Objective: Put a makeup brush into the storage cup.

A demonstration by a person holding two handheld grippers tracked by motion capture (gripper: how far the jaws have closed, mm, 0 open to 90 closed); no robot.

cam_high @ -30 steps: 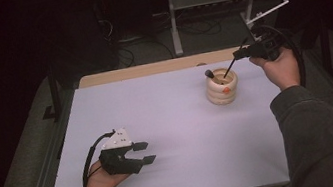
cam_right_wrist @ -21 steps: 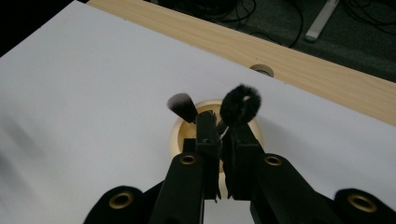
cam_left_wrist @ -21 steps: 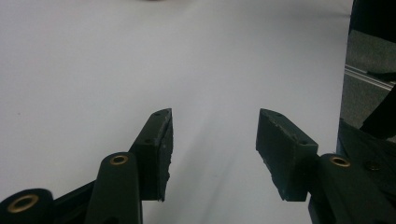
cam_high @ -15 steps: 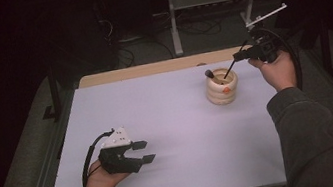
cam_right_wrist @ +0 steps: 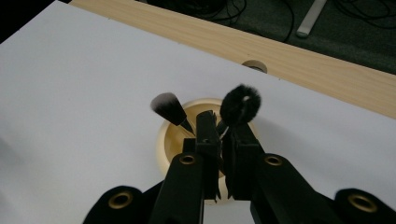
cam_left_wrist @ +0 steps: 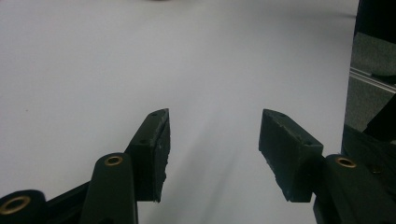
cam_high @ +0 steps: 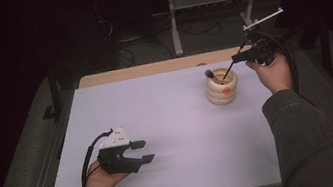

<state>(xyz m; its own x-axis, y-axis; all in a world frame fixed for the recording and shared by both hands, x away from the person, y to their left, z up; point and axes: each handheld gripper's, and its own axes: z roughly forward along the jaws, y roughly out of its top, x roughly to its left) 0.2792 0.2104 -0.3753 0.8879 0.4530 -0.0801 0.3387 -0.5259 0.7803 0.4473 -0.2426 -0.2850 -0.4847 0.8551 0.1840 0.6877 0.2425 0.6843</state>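
Note:
A pale wooden ringed cup (cam_high: 222, 92) stands at the far right of the white table (cam_high: 172, 112). A white-tipped brush (cam_right_wrist: 167, 106) leans out of the cup's mouth (cam_right_wrist: 163, 140); in the high view its head (cam_high: 208, 73) points left. My right gripper (cam_high: 235, 57) hovers just right of the cup and is shut on a thin black brush (cam_high: 227, 69) that slants down into it. In the right gripper view, that brush's fluffy black head (cam_right_wrist: 240, 105) shows past my right gripper (cam_right_wrist: 222, 126). My left gripper (cam_high: 144, 150) rests open near the front left, with nothing between its fingers (cam_left_wrist: 156, 140).
A bare wooden strip (cam_high: 150, 69) with a round hole (cam_right_wrist: 254, 66) runs along the table's far edge. Beyond it are cables and a metal stand (cam_high: 177, 16) on the dark floor. Grey rails border both sides of the table.

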